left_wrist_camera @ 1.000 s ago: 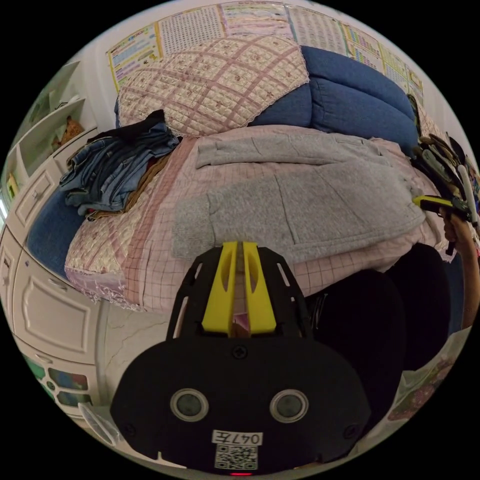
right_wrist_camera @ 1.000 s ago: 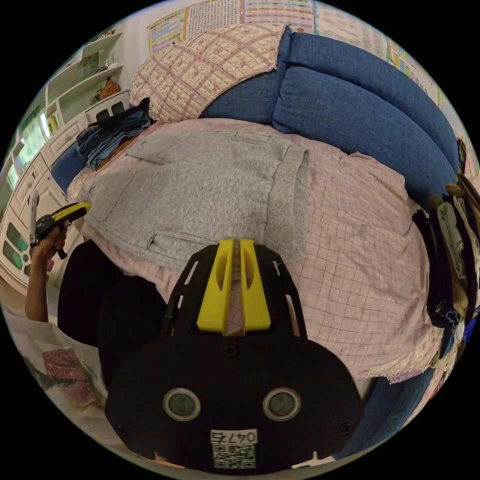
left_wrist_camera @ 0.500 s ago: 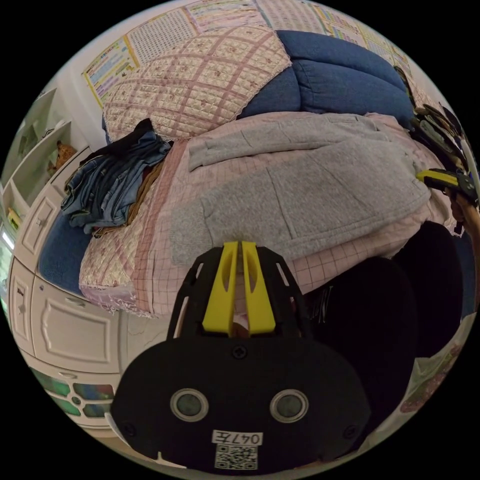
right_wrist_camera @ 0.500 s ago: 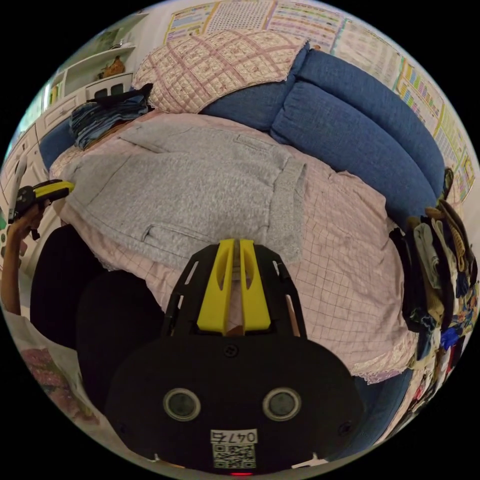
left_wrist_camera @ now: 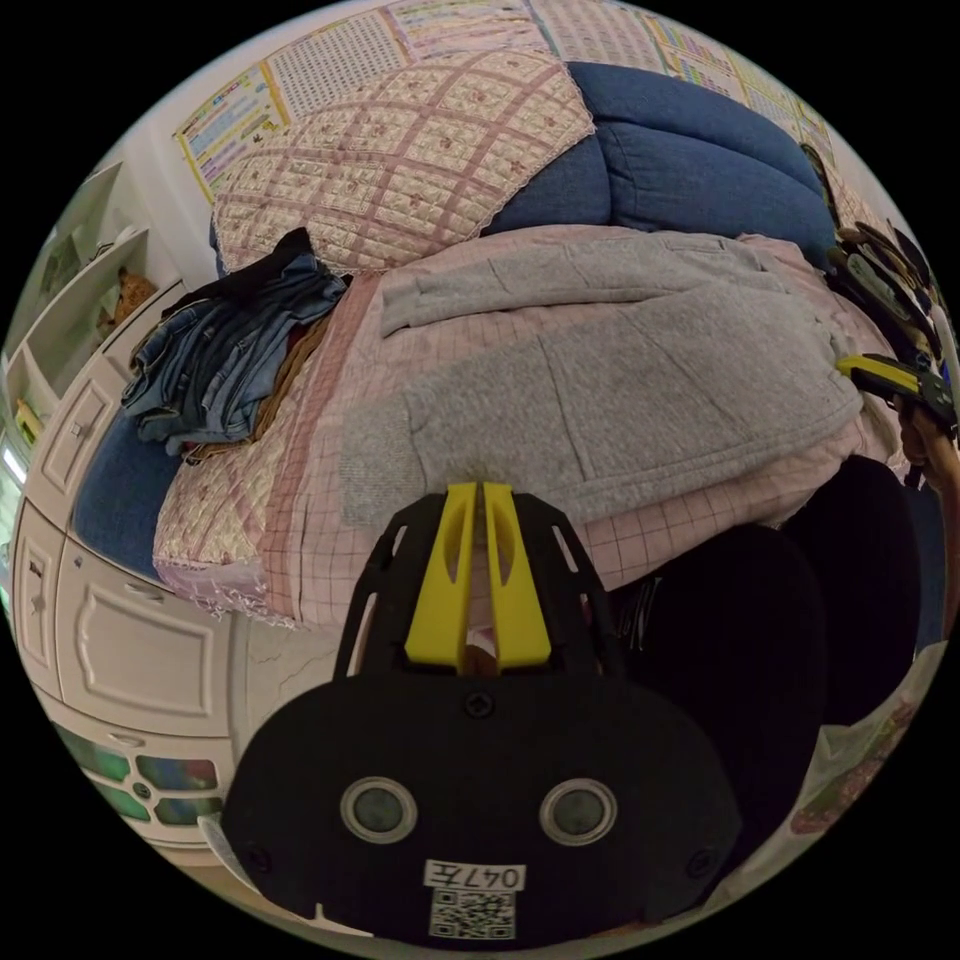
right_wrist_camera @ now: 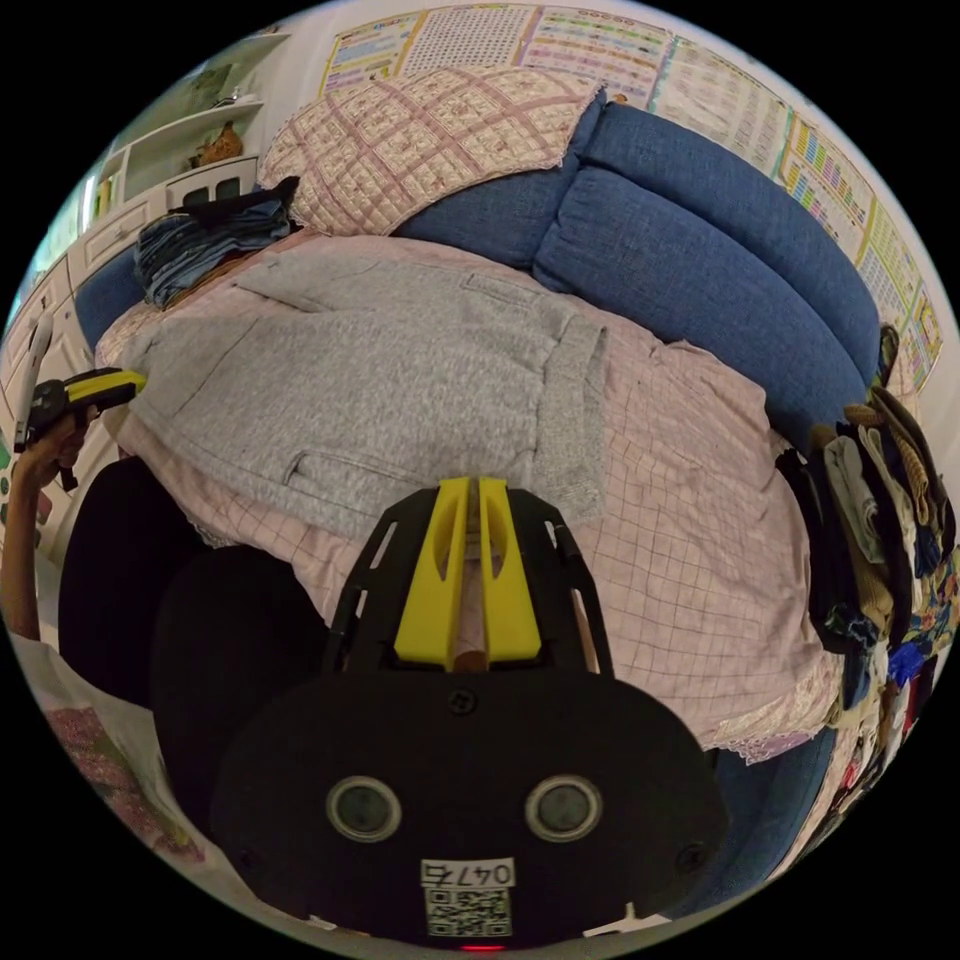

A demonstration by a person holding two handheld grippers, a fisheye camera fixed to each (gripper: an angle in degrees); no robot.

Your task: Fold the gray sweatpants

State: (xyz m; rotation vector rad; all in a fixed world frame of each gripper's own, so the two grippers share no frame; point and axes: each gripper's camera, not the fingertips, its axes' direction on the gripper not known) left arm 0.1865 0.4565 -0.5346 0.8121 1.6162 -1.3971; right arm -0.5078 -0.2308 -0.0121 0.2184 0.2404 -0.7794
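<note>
The gray sweatpants (left_wrist_camera: 620, 400) lie spread flat on the pink checked cover (left_wrist_camera: 300, 520) of a sofa seat, with both legs side by side. In the left gripper view a ribbed cuff (left_wrist_camera: 372, 470) lies just beyond my left gripper (left_wrist_camera: 478, 490), which is shut with nothing in it. My right gripper (left_wrist_camera: 868, 368) shows at the pants' far right end. In the right gripper view the sweatpants (right_wrist_camera: 380, 380) end in a ribbed waistband (right_wrist_camera: 572, 410). My right gripper (right_wrist_camera: 465, 485) is shut on nothing, just short of their near edge. The left gripper (right_wrist_camera: 110, 384) is held in a hand at the left.
A pile of jeans and dark clothes (left_wrist_camera: 230, 340) sits at the sofa's left end. A heap of clothes (right_wrist_camera: 890, 520) hangs at its right end. Behind are the blue backrest (right_wrist_camera: 700, 230) and a quilted pink cover (left_wrist_camera: 400, 150). White cabinets (left_wrist_camera: 120, 640) stand left. The person's dark-clad legs (left_wrist_camera: 790, 620) press against the seat front.
Both views have shifted slightly with the hands. The sweatpants lie as before, and both grippers stay shut in front of the seat edge.
</note>
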